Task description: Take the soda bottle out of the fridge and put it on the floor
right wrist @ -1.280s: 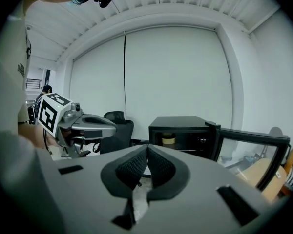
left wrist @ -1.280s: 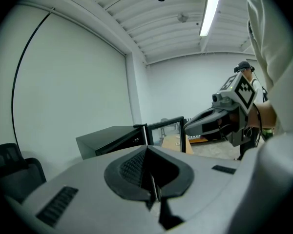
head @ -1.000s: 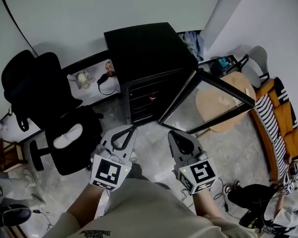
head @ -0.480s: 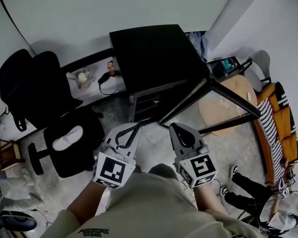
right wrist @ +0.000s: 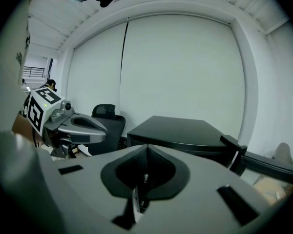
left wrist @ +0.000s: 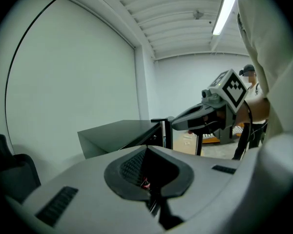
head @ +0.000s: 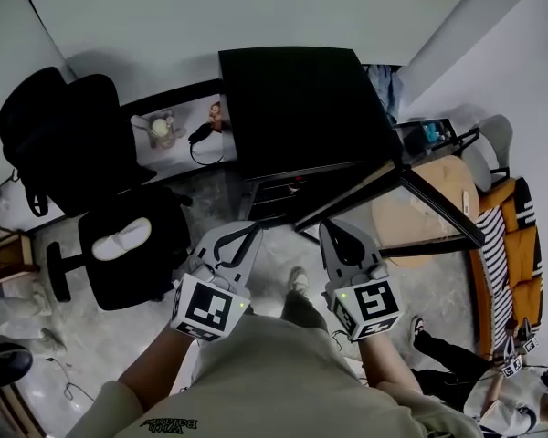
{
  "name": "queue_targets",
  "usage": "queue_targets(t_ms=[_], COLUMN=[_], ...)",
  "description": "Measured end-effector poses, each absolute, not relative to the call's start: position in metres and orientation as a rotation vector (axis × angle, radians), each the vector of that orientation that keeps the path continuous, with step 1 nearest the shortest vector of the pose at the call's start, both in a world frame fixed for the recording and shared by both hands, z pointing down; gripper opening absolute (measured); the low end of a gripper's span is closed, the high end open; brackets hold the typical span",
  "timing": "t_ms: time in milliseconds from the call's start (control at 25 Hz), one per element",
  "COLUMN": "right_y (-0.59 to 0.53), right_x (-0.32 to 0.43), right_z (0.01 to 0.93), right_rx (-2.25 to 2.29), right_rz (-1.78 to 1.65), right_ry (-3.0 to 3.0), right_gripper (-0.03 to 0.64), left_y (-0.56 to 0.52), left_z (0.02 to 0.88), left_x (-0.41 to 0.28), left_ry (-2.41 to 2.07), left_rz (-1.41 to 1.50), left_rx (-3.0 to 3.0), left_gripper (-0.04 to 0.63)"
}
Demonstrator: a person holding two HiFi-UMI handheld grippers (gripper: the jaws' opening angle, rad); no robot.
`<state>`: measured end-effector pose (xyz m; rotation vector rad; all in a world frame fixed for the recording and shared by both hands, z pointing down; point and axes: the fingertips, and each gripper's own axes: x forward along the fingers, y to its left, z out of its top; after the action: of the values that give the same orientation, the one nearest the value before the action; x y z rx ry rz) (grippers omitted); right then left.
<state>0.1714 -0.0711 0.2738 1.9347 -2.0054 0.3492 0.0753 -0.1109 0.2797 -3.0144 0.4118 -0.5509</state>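
your left gripper (head: 245, 235) and right gripper (head: 334, 234) are both shut and empty. the fridge (head: 297, 99) stands at twelve o'clock, its door (head: 429, 210) open toward two. the soda bottle isn't clearly visible, maybe the red speck (head: 295, 190) inside. open one gripper's jaws before reaching in, clear of the door.

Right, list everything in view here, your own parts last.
fridge: one, black, centre, against the wall
fridge door: one, glass in black frame, swung open rightward
office chair: one, black, left of the fridge
low shelf: one, white top, between chair and fridge
round table: one, light wood, behind the door
seat: one, orange with striped cloth, far right
floor: grey stone, foreground
left gripper: one, grey, shut, empty
right gripper: one, grey, shut, empty
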Motion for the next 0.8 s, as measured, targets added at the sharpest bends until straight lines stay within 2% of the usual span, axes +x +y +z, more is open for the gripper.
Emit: queue_targets(t_ms=[800], right_y=[-0.089], right_x=[0.279], right_z=[0.323], right_rx=[1.684], right_rz=[0.409], right_ry=[-2.219], right_gripper=[-0.003], left_y=[-0.112], left_z=[0.302], left_x=[0.165], left_ry=[0.900], left_rz=[-0.589], left_rx=[-2.974], left_gripper=[0.006])
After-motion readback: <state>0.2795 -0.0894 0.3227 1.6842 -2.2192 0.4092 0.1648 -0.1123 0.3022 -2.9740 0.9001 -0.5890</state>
